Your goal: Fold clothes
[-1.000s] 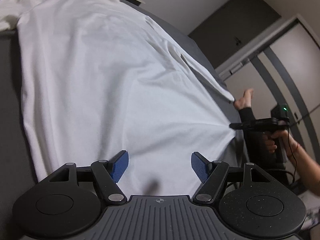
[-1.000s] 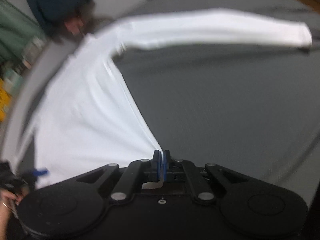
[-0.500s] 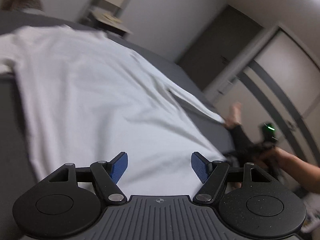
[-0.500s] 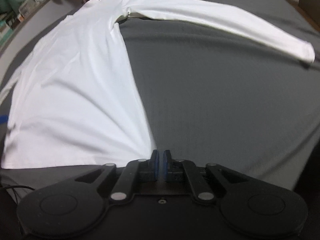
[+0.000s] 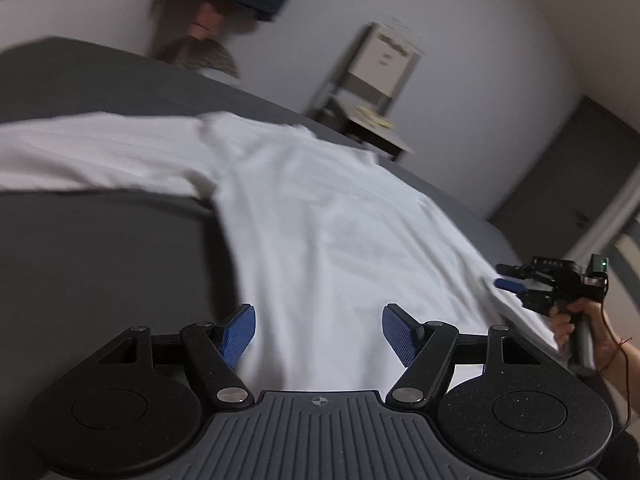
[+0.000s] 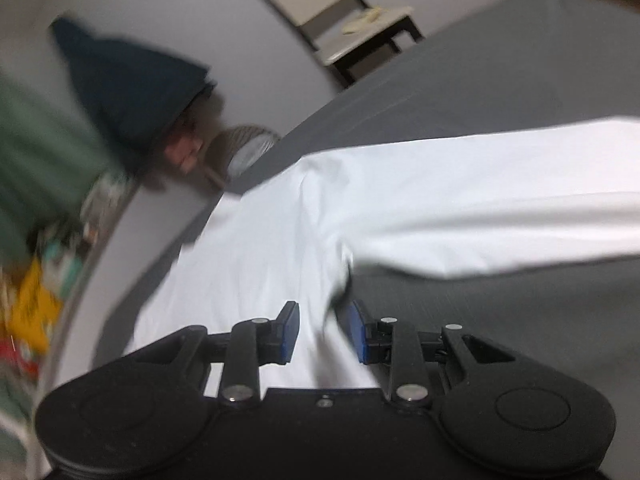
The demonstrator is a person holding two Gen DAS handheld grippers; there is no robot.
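A white long-sleeved shirt [image 5: 320, 216] is spread flat on the grey bed [image 5: 100, 264], one sleeve [image 6: 500, 208] stretched out sideways over the cover. The left tongs [image 5: 319, 330] are held wide apart above the hem end, nothing between the pads, cloth not touched. The right tongs [image 6: 322, 330] are seen part-way apart, jaws just opened; shirt cloth shows between the pads but is not pinched, so the shirt is judged released. In the left view the right tongs sit just beside the shirt's far lower edge, gripped by a hand [image 5: 576, 320]. The shirt is judged light, thin and limp: it will sag and crease when lifted, drag on the cover, and slip only from a shallow pinch. Hold is best taken at the hem corners, shoulder seams or sleeve cuff, through both layers. Both frames are blurred, so fine wrinkles cannot be read.
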